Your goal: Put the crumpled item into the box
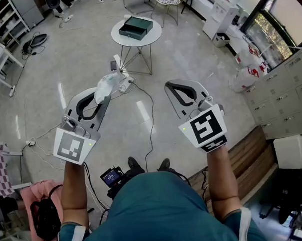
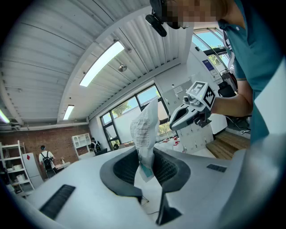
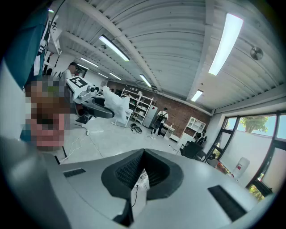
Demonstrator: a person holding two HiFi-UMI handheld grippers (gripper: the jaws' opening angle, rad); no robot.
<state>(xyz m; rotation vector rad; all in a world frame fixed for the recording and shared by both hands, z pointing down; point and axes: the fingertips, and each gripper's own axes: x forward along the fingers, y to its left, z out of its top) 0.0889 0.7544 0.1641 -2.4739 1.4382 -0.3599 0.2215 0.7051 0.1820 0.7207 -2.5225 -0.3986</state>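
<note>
Pale, glossy floor (image 1: 155, 92) fills most of my head view, with a black cable (image 1: 151, 117) trailing across it and grey cabinets (image 1: 285, 96) along the right wall. Well ahead of me stands a small round counter (image 1: 122, 39), and the dark green box (image 1: 139, 27) sits on top of it, near the middle.

My left claw (image 1: 104, 97) is raised in front of me and is clamped on the crumpled item (image 1: 105, 87), a white, wrinkled wrapper. In the left gripper view the wrapper (image 2: 145, 129) stands up out of the dark pads (image 2: 167, 170), which pinch its lower end, and its printed top leans to the right. It is up in the air, well apart from the box.

My right claw (image 1: 182, 86) is held level beside the left one, and the two do not touch. In the right gripper view its pads (image 3: 156, 172) are clenched together on themselves.
</note>
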